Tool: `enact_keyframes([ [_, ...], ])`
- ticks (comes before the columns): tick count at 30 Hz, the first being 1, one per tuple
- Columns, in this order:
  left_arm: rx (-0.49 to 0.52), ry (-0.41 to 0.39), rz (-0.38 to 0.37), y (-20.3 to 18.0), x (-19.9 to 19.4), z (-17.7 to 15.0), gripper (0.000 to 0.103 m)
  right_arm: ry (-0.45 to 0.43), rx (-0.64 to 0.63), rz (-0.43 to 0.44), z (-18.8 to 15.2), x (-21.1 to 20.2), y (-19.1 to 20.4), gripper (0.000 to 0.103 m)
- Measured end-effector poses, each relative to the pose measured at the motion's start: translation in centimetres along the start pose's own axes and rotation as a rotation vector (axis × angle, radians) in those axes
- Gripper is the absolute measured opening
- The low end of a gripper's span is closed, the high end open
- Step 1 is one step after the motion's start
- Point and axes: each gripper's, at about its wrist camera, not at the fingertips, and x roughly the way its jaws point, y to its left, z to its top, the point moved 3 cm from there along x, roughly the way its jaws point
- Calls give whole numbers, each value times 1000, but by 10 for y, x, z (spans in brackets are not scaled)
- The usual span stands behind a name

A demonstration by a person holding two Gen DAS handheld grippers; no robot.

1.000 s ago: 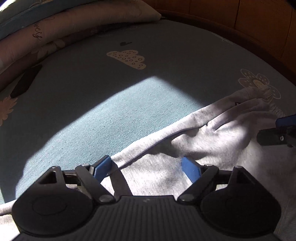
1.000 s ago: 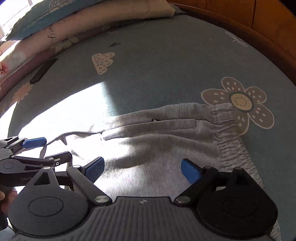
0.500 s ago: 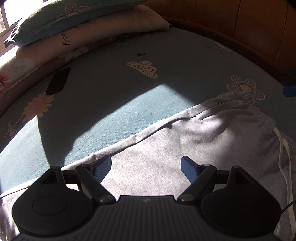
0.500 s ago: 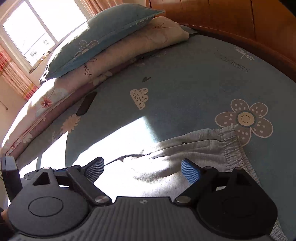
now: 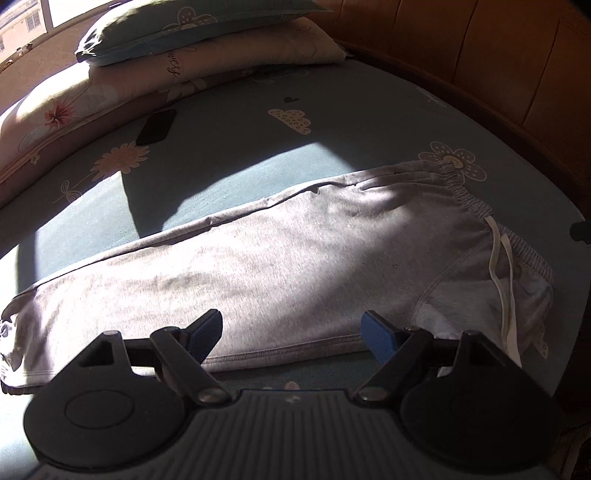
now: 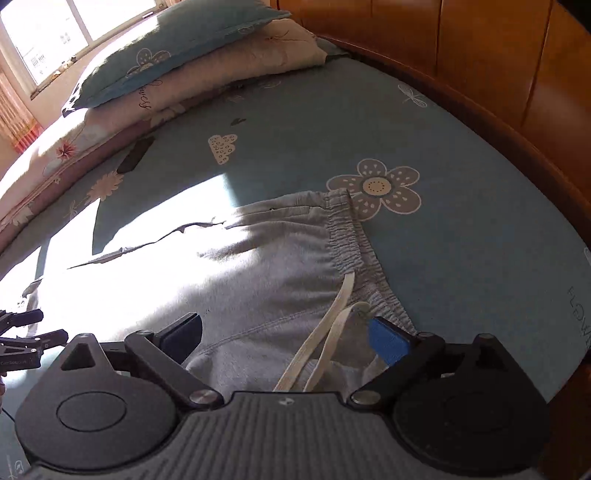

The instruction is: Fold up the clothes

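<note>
Grey sweatpants [image 5: 295,251] lie flat on the blue bed sheet [image 5: 258,147], folded lengthwise, with the legs running left. Their elastic waistband [image 5: 469,195] is at the right, and a white drawstring [image 5: 502,273] trails across it. My left gripper [image 5: 291,328] hangs open above the near hem of the pants, with nothing between its blue pads. My right gripper [image 6: 286,336] is open too, above the waist end of the sweatpants [image 6: 258,266]. The drawstring [image 6: 325,332] lies loose on the cloth below it. The left gripper [image 6: 22,332] shows at that view's left edge.
Stacked pillows [image 5: 207,26] and a folded quilt line the far left of the bed. A flat black object [image 5: 157,127] like a phone lies on the sheet near them. Wooden panelling [image 5: 498,55] borders the bed's far right side. A bright window [image 6: 55,29] is beyond the pillows.
Both grippers have risen and drawn back from the sweatpants, so the whole garment and much more of the bed now show. The pants lie flat and still.
</note>
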Motion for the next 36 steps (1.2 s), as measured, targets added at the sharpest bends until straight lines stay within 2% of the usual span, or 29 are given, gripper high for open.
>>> enact_keyframes([
  [1, -3, -3, -11, -7, -5, -2, 80, 27, 40, -5, -12, 8, -16, 87],
  [3, -3, -18, -28, -25, -12, -4, 77, 71, 104, -19, -36, 26, -42, 80],
  [4, -4, -23, -43, -37, -14, -6, 67, 88, 128, -16, -46, 33, -52, 74],
  [7, 13, -19, -97, -72, -14, -12, 48, 124, 211, 11, -70, 57, -78, 72],
  [8, 22, -22, -114, -84, -13, -15, 47, 127, 234, 23, -76, 63, -84, 72],
  [12, 47, 10, -100, -119, -1, -31, 47, 139, 311, 95, -91, 82, -102, 72],
  [18, -59, 72, -79, -119, 14, -50, 51, 155, 295, 147, -100, 92, -109, 72],
  [24, -125, 119, -56, -119, 17, -71, 56, 220, 362, 214, -117, 104, -108, 73],
  [31, -131, 151, -22, -115, 7, -102, 59, 273, 152, 234, -136, 93, -60, 73],
  [36, -255, 151, -13, -93, -5, -126, 64, 305, -13, 261, -145, 86, -21, 79],
])
